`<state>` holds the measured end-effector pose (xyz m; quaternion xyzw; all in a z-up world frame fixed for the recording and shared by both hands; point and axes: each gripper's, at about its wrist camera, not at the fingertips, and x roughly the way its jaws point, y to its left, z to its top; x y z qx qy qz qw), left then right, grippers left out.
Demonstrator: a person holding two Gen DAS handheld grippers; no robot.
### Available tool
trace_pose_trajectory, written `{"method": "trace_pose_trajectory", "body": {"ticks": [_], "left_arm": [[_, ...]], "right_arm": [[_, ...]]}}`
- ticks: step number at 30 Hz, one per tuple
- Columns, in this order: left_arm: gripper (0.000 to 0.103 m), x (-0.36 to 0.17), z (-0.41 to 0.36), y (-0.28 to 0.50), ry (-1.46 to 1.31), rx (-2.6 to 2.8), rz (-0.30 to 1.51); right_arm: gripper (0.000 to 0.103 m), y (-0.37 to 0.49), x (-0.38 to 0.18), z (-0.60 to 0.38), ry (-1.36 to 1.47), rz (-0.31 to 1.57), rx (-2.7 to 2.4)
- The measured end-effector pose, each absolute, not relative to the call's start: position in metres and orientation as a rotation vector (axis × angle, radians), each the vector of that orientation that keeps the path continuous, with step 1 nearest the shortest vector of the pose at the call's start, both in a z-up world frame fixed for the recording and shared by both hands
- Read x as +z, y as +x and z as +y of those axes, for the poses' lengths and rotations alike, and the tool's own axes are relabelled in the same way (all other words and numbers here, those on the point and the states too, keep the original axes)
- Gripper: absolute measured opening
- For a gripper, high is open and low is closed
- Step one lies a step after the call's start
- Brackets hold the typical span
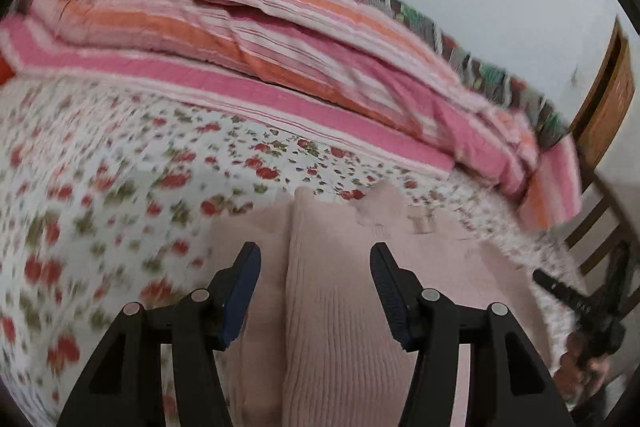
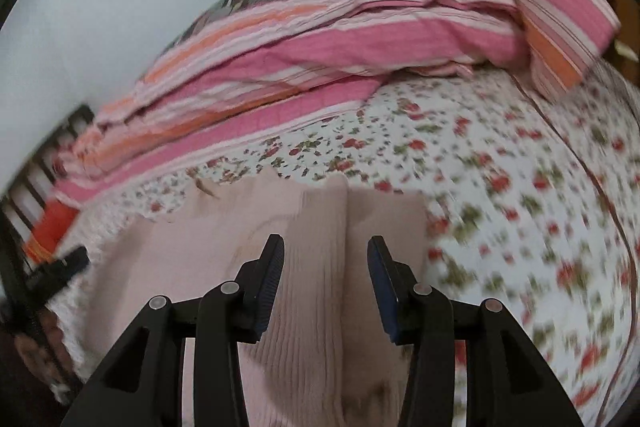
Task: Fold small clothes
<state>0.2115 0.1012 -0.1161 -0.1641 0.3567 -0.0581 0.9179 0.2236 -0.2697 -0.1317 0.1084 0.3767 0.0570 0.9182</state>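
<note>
Both grippers hover part-open and empty above a pale pink ribbed garment [image 1: 332,307] on the floral bedspread [image 1: 100,187]. The left gripper [image 1: 315,259] and right gripper [image 2: 326,251] each straddle a raised fold. A striped quilt [image 1: 240,39] lies beyond the garment.

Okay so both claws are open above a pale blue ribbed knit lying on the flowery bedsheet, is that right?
Not quite: the ribbed knit is pale pink, not blue, as the left wrist view shows. The rest holds: the left claw and right claw are open above it on the flowery bedsheet.

We count one pale pink ribbed garment [image 1: 340,307] at lower centre and two grippers, left [image 1: 315,259] and right [image 2: 326,251]. Above lies one striped quilt [image 1: 248,39] on one floral sheet [image 1: 100,167].
</note>
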Motion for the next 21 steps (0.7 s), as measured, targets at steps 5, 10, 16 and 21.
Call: {"method": "trace_pose_trajectory", "body": {"ticks": [5, 10, 16, 21], "left_arm": [[0.048, -0.13, 0.088, 0.242, -0.279, -0.085, 0.778], [0.007, -0.141, 0.084, 0.263, -0.252, -0.074, 0.813], [0.007, -0.146, 0.09, 0.264, -0.282, -0.069, 0.79], [0.013, -0.148, 0.1, 0.262, -0.339, -0.102, 0.834]], "right_arm": [[0.044, 0.258, -0.158, -0.267, 0.215, 0.895, 0.014], [0.006, 0.255, -0.16, -0.254, 0.171, 0.828, 0.137], [0.006, 0.252, -0.167, -0.268, 0.194, 0.795, 0.066], [0.011, 0.253, -0.157, -0.262, 0.175, 0.826, -0.019]]}}
